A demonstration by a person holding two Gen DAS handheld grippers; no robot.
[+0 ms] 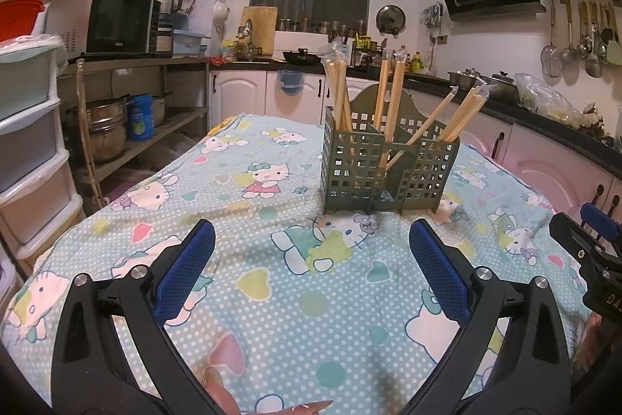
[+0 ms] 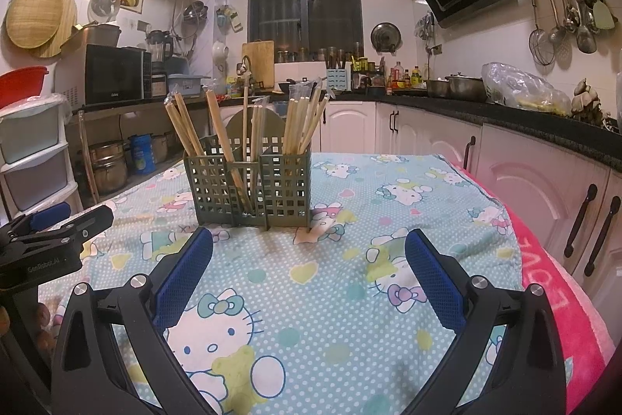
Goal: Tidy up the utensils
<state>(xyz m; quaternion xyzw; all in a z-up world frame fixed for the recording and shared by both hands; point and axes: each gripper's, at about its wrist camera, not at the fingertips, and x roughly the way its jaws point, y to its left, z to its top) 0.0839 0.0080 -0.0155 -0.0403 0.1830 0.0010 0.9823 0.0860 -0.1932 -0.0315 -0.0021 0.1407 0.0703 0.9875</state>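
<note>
**Left wrist and right wrist views: both claws empty, chopsticks standing in the caddy**

Left wrist view shows a table under a pale-blue polka-dot cloth printed with cartoon cats and hearts (image 1: 295,302), which fills most of the frame; the right wrist view shows the same cloth (image 2: 342,317) with a pink towel-like cover (image 2: 559,298) running along its right edge.

On the cloth stands a grey-green perforated plastic utensil caddy with three compartments and a rounded back panel (image 1: 365,177), upright and well ahead of the fingertips. From the right wrist view the caddy (image 2: 248,185) sits ahead and to the left of centre.

Bundles of pale wooden chopsticks in clear wrappers (image 1: 392,96) lean out of all three compartments, some tilted left, some right. In the right wrist view the chopsticks (image 2: 299,119) fan out above the caddy rim.

The left gripper (image 1: 311,255) has its jaws spread wide, blue mesh pads (image 1: 186,275) facing each other over bare cloth, with nothing between them. The right gripper (image 2: 309,259) is likewise spread wide and holds nothing; its blue pads (image 2: 435,279) hover above the cloth. Each gripper appears at the edge of the other's view, well apart from the caddy.
</note>
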